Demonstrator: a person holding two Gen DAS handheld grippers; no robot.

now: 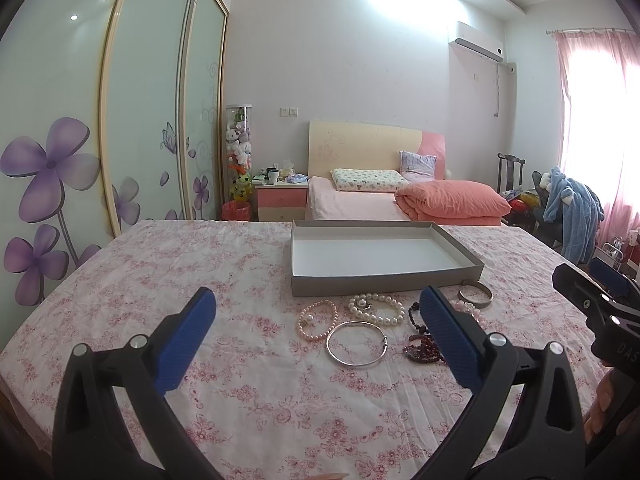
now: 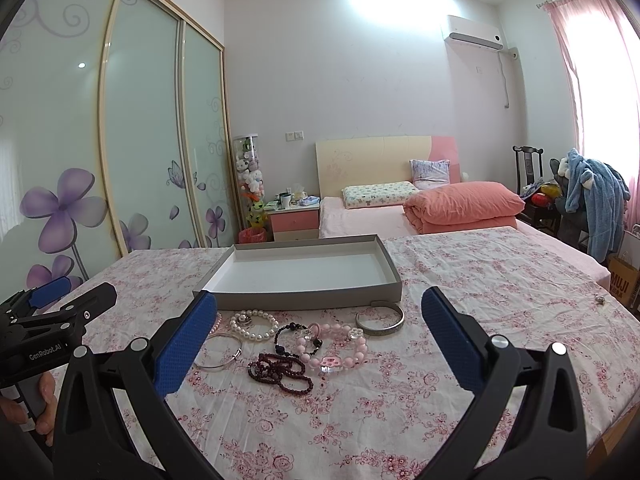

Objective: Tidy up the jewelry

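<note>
Both spread wide, gripping nothing — left gripper [image 1: 316, 312] and right gripper [image 2: 320, 312] above the flowered cloth [image 2: 480, 280]. Heaped just before the empty grey tray [image 2: 304, 298]: pearl bracelets [image 2: 256, 326], silver bangle [image 1: 356, 344], dark beads [image 2: 280, 370], pink beads [image 2: 340, 350] — none inside.

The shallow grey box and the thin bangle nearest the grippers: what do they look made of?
Grey box: looks like matte cardboard, with thin straight walls, a white inside and no shine.
Thin bangle: looks like polished silver-coloured metal, a bright narrow hoop that reflects light; the actual metal cannot be told.
</note>
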